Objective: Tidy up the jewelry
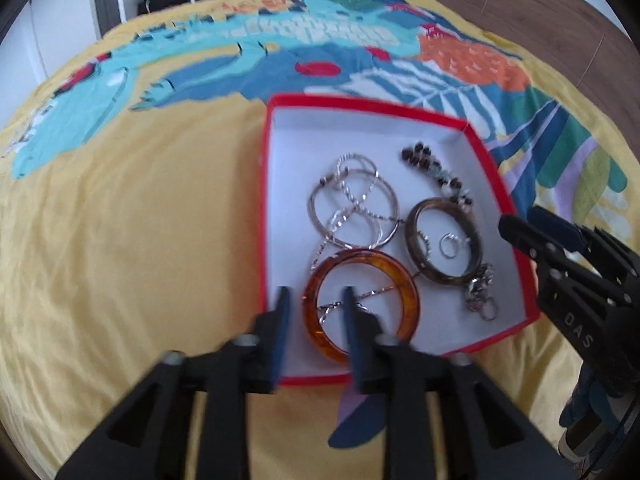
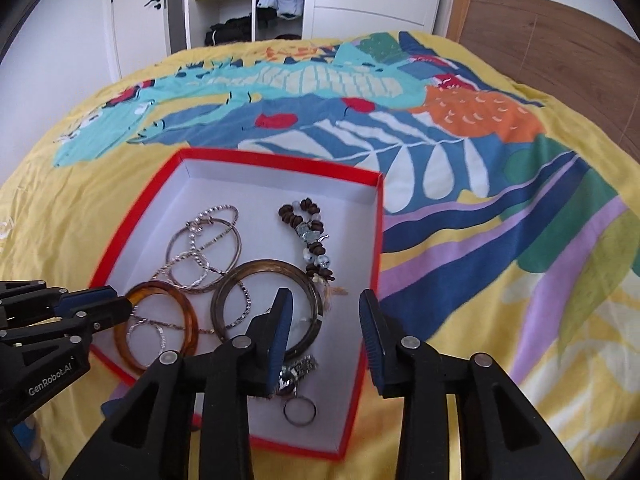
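Note:
A red box (image 1: pixel 360 102) with a white inside lies on the bed and holds the jewelry. In it are an amber bangle (image 1: pixel 404 280), a brown bangle (image 1: pixel 440 201), silver hoops (image 1: pixel 348 176), a beaded bracelet (image 1: pixel 424 160) and a metal charm (image 1: pixel 478 288). My left gripper (image 1: pixel 316 308) is open, its fingers either side of the amber bangle's left rim without pressing it. My right gripper (image 2: pixel 324 312) is open over the brown bangle's (image 2: pixel 264 266) right rim, just inside the box's (image 2: pixel 280 158) right wall. A thin chain crosses the amber bangle (image 2: pixel 188 312).
A yellow bedspread (image 1: pixel 140 220) with a bright leaf print covers the bed. A wooden headboard (image 2: pixel 560 52) stands at the back right, an open white wardrobe (image 2: pixel 256 4) behind. A loose ring (image 2: pixel 300 410) lies at the box's near end.

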### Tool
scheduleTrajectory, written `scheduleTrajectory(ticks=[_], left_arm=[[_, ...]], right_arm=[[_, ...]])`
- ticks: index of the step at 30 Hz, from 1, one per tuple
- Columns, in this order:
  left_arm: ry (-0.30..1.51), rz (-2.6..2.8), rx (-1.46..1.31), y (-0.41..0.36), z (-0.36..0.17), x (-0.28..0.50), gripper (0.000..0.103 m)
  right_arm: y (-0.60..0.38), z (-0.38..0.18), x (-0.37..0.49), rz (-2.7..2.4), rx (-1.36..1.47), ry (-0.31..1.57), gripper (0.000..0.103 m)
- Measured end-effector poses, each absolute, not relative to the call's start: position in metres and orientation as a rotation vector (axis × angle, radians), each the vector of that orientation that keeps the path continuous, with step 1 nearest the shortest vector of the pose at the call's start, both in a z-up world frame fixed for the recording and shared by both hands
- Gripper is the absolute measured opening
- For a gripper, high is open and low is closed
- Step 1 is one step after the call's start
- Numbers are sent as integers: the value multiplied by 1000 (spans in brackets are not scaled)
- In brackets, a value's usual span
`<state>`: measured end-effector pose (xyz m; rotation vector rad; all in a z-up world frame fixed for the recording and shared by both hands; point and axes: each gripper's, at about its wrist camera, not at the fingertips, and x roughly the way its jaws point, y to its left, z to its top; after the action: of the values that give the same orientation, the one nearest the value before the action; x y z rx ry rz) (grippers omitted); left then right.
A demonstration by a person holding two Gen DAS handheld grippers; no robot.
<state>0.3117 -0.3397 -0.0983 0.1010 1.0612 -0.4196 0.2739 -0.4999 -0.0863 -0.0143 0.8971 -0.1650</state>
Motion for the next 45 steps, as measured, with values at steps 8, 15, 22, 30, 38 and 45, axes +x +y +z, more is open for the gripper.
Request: scheduleTrajectory(ticks=[8, 15, 22, 30, 38, 45], left_arm=[[976, -435, 72, -305, -41, 274, 39], [913, -374, 42, -247, -2, 224, 45], [850, -253, 41, -181, 27, 168, 46], [797, -149, 32, -119, 49, 111, 46], [761, -89, 11, -78, 61, 74, 46], [749, -70, 0, -62, 62, 52, 46]], right_arm=[[-483, -49, 228, -160, 83, 842, 47], [-435, -25, 183, -97, 114, 822, 52], [-380, -4, 140, -25, 111, 802, 54], [-323, 6, 101, 53, 96, 791, 55], [-293, 16, 70, 75, 82, 767, 58], [-275, 24, 50, 78, 56, 754, 62]])
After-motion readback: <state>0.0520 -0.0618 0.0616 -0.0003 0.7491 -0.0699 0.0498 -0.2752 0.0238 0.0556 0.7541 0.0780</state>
